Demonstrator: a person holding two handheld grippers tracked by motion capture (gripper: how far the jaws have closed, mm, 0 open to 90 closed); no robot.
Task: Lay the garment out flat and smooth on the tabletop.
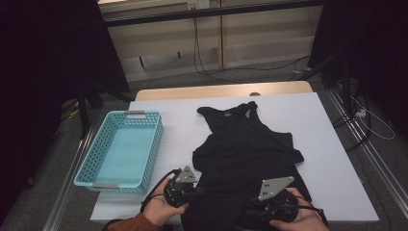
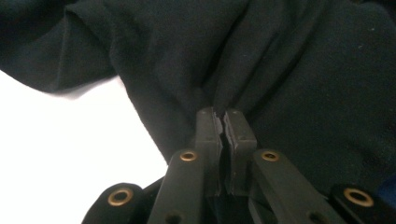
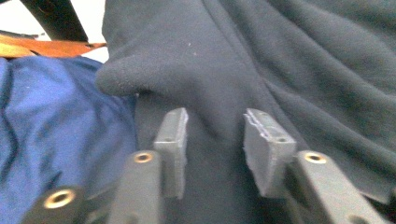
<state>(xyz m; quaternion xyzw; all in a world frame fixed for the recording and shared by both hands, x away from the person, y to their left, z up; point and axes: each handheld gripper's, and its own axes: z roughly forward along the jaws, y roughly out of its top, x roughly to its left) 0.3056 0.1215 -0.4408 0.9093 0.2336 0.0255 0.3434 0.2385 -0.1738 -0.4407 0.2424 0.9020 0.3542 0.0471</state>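
A black sleeveless top (image 1: 245, 144) lies on the white tabletop (image 1: 332, 163), neck end far, its hem bunched at the near edge. My left gripper (image 1: 198, 190) is at the hem's left corner. In the left gripper view its jaws are shut (image 2: 224, 119) on a fold of the black cloth (image 2: 303, 70). My right gripper (image 1: 249, 211) sits at the near right of the hem. In the right gripper view its jaws stand apart (image 3: 215, 121) with a ridge of the cloth (image 3: 280, 56) between them, the pads not pressing on it.
A light blue perforated basket (image 1: 156, 144) stands to the left of the top, nothing in it. Blue fabric (image 3: 56, 116) and an orange sleeve (image 3: 46, 46) lie beyond the right gripper's jaws. Cables trail on the floor behind the table.
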